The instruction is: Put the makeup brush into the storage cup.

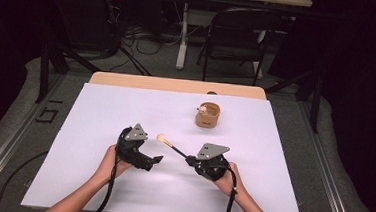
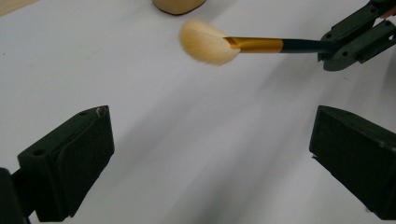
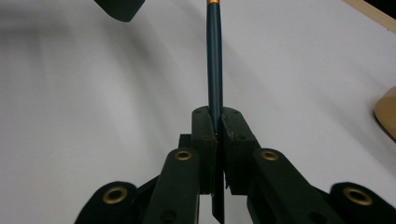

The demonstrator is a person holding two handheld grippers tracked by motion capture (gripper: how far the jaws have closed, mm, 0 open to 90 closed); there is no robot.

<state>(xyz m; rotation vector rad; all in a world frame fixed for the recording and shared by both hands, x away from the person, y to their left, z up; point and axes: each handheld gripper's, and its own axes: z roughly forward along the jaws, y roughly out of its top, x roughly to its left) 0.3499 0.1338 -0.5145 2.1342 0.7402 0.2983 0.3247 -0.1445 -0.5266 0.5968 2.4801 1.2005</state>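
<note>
Your right gripper (image 1: pixel 190 160) was clamped on the dark handle of the brush (image 1: pixel 173 146), the jaws pinching it near its tail end; in the right gripper view the handle (image 3: pixel 215 60) ran straight out between the pads (image 3: pixel 205 135), with a short stub left behind them. The brush pointed from that gripper toward about ten o'clock across the white sheet (image 1: pixel 99 130), its pale bristle head (image 2: pixel 208 43) raised off the sheet, as far as the left gripper view showed.

Your left gripper (image 1: pixel 157 159) sat at about nine o'clock from the brush head, jaws wide apart and holding nothing. The cup (image 1: pixel 207 115), with what looked like another pale brush head in it, stood at about one o'clock from the bristles, well apart from them.

By my reading you were carrying the brush toward the cup, or readying a hand-over; which one I could not tell. Either way, such a grip close to the tail gave the long front part room to swing, so the pinch needed to stay firm and the wrist slow. For the cup, you would have done well to tip the brush upright first and lower it inside the rim without knocking the cup over. For a hand-over, the left jaws should have closed on the gold band (image 2: pixel 257 44) or the handle, not on the bristles.
</note>
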